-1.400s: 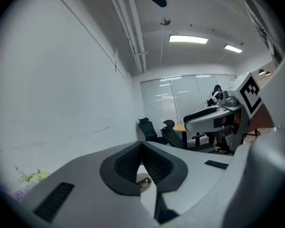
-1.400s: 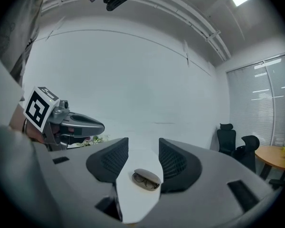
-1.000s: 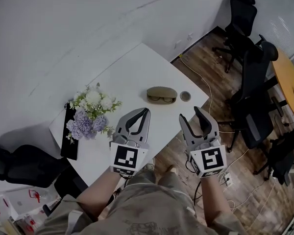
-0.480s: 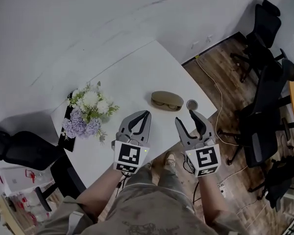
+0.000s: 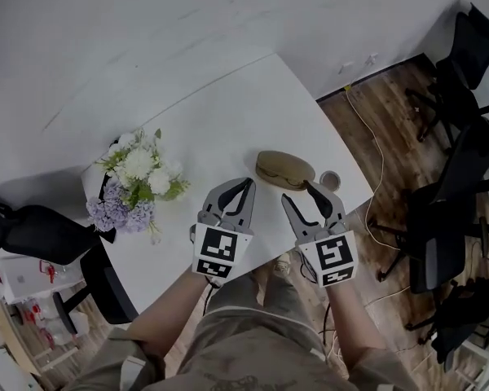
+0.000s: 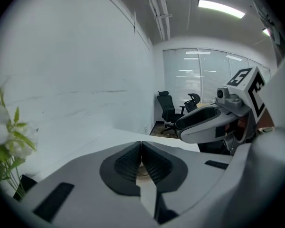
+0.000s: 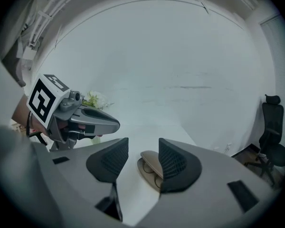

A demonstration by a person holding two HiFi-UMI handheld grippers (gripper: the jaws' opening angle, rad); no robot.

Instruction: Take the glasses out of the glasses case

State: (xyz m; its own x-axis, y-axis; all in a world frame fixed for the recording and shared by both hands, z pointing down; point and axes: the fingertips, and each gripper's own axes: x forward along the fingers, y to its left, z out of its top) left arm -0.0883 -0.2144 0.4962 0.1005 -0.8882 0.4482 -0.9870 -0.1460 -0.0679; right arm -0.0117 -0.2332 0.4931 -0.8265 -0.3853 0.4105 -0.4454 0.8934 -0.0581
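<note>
A tan glasses case [image 5: 284, 169] lies open near the right end of the white table [image 5: 228, 112], with glasses [image 7: 156, 178] showing in its lower half. My right gripper [image 5: 297, 194] is open just short of the case; in the right gripper view the case [image 7: 149, 159] sits beyond the gap of that gripper [image 7: 143, 161]. My left gripper [image 5: 240, 190] hovers over the table to the left of the case, jaws shut and empty. In the left gripper view the left gripper [image 6: 141, 158] hides nearly all of the case.
A bunch of white and purple flowers [image 5: 134, 182] stands at the table's left end. A small round cap [image 5: 330, 180] lies right of the case, near the table edge. Black office chairs [image 5: 464, 63] stand on the wood floor at right, another [image 5: 33, 235] at left.
Both grippers have moved forward over the table toward the case. The right gripper's tips are now close to the case; its jaws stay open and the left stays shut.
</note>
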